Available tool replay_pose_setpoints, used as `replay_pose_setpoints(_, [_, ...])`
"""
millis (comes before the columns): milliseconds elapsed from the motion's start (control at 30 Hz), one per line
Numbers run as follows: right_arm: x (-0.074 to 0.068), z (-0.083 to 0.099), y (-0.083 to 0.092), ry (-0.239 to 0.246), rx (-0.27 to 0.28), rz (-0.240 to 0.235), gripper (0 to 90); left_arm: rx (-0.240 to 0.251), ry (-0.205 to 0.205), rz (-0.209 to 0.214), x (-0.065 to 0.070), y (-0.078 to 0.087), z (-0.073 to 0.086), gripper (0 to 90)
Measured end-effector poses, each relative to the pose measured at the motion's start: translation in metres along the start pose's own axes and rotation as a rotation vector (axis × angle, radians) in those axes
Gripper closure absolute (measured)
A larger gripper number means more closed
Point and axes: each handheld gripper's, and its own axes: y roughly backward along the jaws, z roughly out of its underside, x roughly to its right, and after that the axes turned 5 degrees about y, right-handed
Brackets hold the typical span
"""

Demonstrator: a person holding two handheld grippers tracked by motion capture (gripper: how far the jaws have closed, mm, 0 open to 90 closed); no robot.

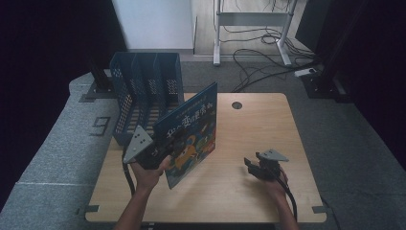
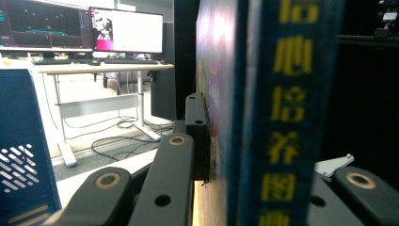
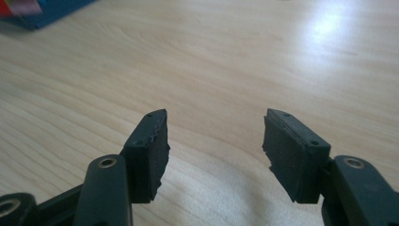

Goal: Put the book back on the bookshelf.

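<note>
The thin blue picture book with its bright cartoon cover (image 1: 191, 134) stands tilted off the pale wooden worktop (image 1: 253, 129), clenched at its lower edge in my left fingers (image 1: 160, 152). Beyond them waits the dark blue perforated plastic file rack (image 1: 143, 91). I should square the spine to one slot before sliding in. My right fingers (image 1: 251, 165) hang released, low over bare wood.

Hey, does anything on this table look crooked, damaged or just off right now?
The pads of the right tool look chipped and ragged along their inner edges. The book is tilted above the table, but the left tool is clamped on it. Nothing spilled.
</note>
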Motion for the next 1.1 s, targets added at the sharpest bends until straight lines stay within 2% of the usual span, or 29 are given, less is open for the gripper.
replay_pose_setpoints(533, [0.005,0.004,-0.003,-0.004,-0.039,0.023,39.6,0.014,0.007,-0.04,-0.011,0.01,-0.005,82.1])
replay_pose_setpoints(1000, [0.01,0.003,-0.009,-0.058,-0.134,0.032,38.5,0.033,0.008,-0.078,-0.021,0.021,-0.013,82.1])
replay_pose_setpoints(1100, [0.012,0.004,-0.009,-0.072,-0.135,0.028,38.6,0.041,0.009,-0.084,-0.023,0.024,-0.015,82.2])
